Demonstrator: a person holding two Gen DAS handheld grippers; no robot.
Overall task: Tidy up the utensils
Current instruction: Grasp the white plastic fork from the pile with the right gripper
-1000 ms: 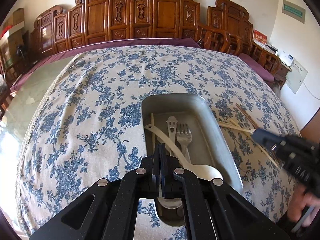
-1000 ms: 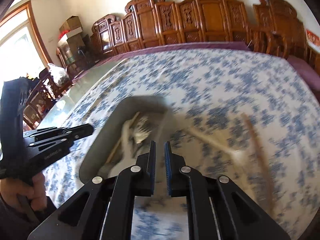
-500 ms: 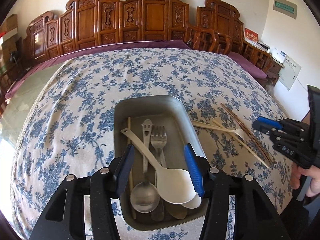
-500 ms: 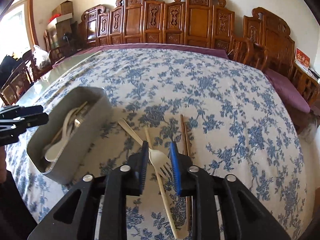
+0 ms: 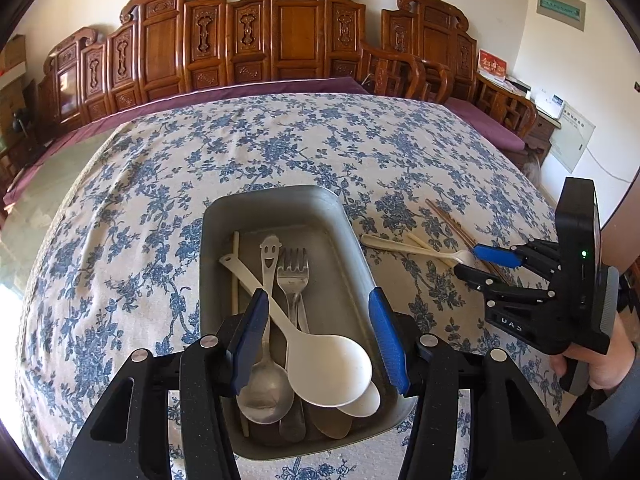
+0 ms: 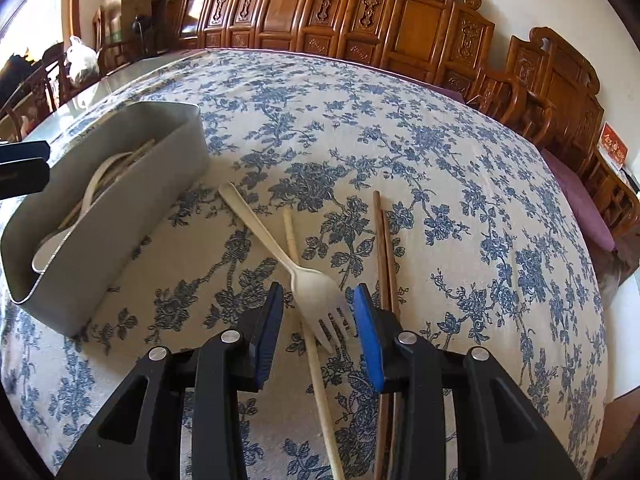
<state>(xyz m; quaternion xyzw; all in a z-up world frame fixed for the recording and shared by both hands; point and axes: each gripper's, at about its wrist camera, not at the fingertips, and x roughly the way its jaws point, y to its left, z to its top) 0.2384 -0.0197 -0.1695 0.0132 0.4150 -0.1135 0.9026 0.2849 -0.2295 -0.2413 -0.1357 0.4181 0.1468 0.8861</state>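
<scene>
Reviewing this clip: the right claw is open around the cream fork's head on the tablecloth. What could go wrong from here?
1. The cream fork lies across a cream chopstick; the right claw, closing, may catch both or roll the chopstick.
2. The brown chopsticks sit right beside the right finger and could be nudged.
3. The gray bin is already crowded by the white spoon, so the fork may end up propped over the rim.

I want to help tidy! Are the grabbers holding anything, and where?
Nothing. The left gripper and right gripper are both open; the cream fork lies between the right one's fingers.
</scene>
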